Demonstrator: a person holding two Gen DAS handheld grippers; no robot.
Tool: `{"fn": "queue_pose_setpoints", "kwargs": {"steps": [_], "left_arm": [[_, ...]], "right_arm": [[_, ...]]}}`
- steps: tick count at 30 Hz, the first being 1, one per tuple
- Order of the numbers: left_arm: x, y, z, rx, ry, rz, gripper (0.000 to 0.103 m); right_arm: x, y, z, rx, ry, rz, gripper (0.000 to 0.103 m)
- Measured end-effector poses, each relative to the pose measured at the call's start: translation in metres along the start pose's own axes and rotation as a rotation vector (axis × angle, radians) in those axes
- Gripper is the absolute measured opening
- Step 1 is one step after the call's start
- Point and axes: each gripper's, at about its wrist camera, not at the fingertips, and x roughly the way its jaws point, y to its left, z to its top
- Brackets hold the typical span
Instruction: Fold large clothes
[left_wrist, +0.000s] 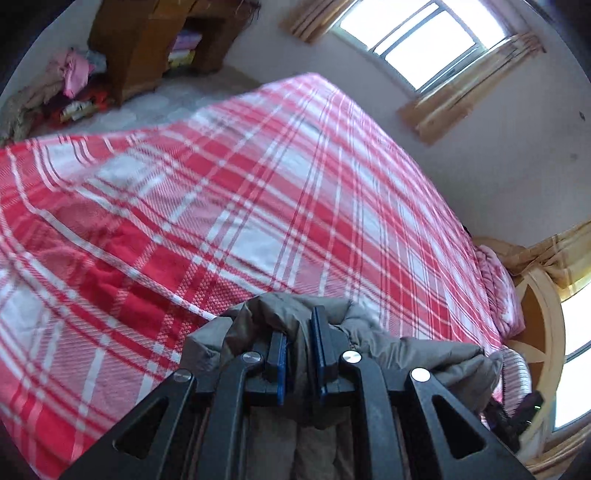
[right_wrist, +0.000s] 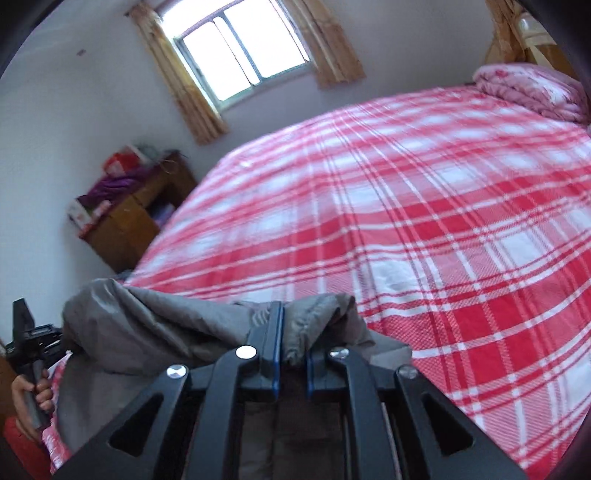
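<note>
A grey padded garment (left_wrist: 424, 354) is held up over a bed with a red and white plaid sheet (left_wrist: 258, 192). My left gripper (left_wrist: 301, 332) is shut on a bunched edge of the garment, which hangs down beneath the jaws. My right gripper (right_wrist: 293, 332) is shut on another bunched edge of the same grey garment (right_wrist: 155, 328), whose cloth stretches left toward the other hand-held gripper (right_wrist: 29, 343). The plaid sheet (right_wrist: 424, 221) lies flat beyond both grippers. The lower part of the garment is hidden under the grippers.
A folded pink quilt (right_wrist: 532, 92) lies at the head of the bed by a cream headboard (left_wrist: 543, 325). A wooden cabinet (right_wrist: 133, 218) with clothes stands by the wall. A pile of clothes (left_wrist: 70, 92) lies on the floor. Curtained windows (right_wrist: 240, 48) are behind.
</note>
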Motion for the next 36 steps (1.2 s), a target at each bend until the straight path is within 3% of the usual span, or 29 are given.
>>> {"fn": "queue_pose_setpoints", "kwargs": {"steps": [2, 5, 6, 7, 8, 10, 13, 14, 15, 17, 19, 20, 23, 25, 27, 30, 33, 36], "left_arm": [[0.000, 0.013, 0.005, -0.050, 0.025, -0.081, 0.018], [-0.012, 0.029, 0.017, -0.140, 0.041, -0.212, 0.038], [-0.016, 0.031, 0.020, -0.152, 0.032, -0.233, 0.057], [-0.030, 0.033, 0.024, -0.151, -0.005, -0.225, 0.086], [-0.039, 0.032, 0.028, -0.135, -0.038, -0.193, 0.096], [-0.063, 0.029, 0.032, -0.094, -0.098, -0.153, 0.098], [-0.095, 0.022, 0.030, -0.062, -0.147, -0.088, 0.098], [-0.103, 0.007, 0.022, 0.013, -0.150, -0.051, 0.098], [-0.104, -0.010, 0.015, 0.092, -0.141, -0.021, 0.098], [-0.100, -0.047, -0.010, 0.258, -0.128, 0.060, 0.098], [-0.094, -0.071, -0.037, 0.383, -0.117, 0.092, 0.098], [-0.084, -0.092, -0.059, 0.452, -0.107, 0.071, 0.098], [-0.060, -0.120, -0.095, 0.468, -0.073, -0.025, 0.098], [-0.040, -0.133, -0.106, 0.477, -0.036, -0.043, 0.098], [-0.018, -0.146, -0.110, 0.506, -0.011, -0.022, 0.098], [0.005, -0.153, -0.107, 0.586, -0.038, 0.105, 0.098], [0.020, -0.131, -0.098, 0.568, -0.054, 0.212, 0.098], [0.030, -0.105, -0.095, 0.518, -0.062, 0.195, 0.098]], "right_arm": [[0.008, -0.006, -0.002, 0.021, 0.010, 0.005, 0.016], [0.019, -0.017, -0.010, 0.061, 0.024, 0.021, 0.019], [0.022, -0.021, -0.011, 0.078, 0.033, 0.032, 0.021], [0.022, -0.023, -0.013, 0.095, 0.038, 0.045, 0.021], [0.022, -0.024, -0.013, 0.108, 0.042, 0.058, 0.024], [0.018, -0.027, -0.011, 0.143, 0.050, 0.094, 0.032], [-0.002, -0.031, -0.001, 0.187, 0.047, 0.149, 0.070], [-0.016, -0.028, 0.003, 0.177, 0.015, 0.139, 0.082], [-0.025, -0.025, 0.006, 0.164, -0.016, 0.126, 0.083], [-0.062, -0.012, 0.013, 0.095, -0.101, 0.047, 0.082], [-0.086, 0.009, 0.017, 0.019, -0.142, -0.031, 0.066], [-0.093, 0.027, 0.016, -0.042, -0.141, -0.052, 0.048], [-0.086, 0.079, -0.002, -0.173, -0.080, -0.029, 0.026], [-0.065, 0.120, -0.023, -0.244, -0.021, 0.034, 0.025], [-0.040, 0.154, -0.039, -0.325, 0.003, 0.018, 0.025], [0.004, 0.178, -0.042, -0.384, 0.029, -0.050, 0.025], [0.041, 0.175, -0.046, -0.426, 0.050, -0.136, 0.025], [0.068, 0.149, -0.056, -0.369, 0.084, -0.161, 0.025]]}}
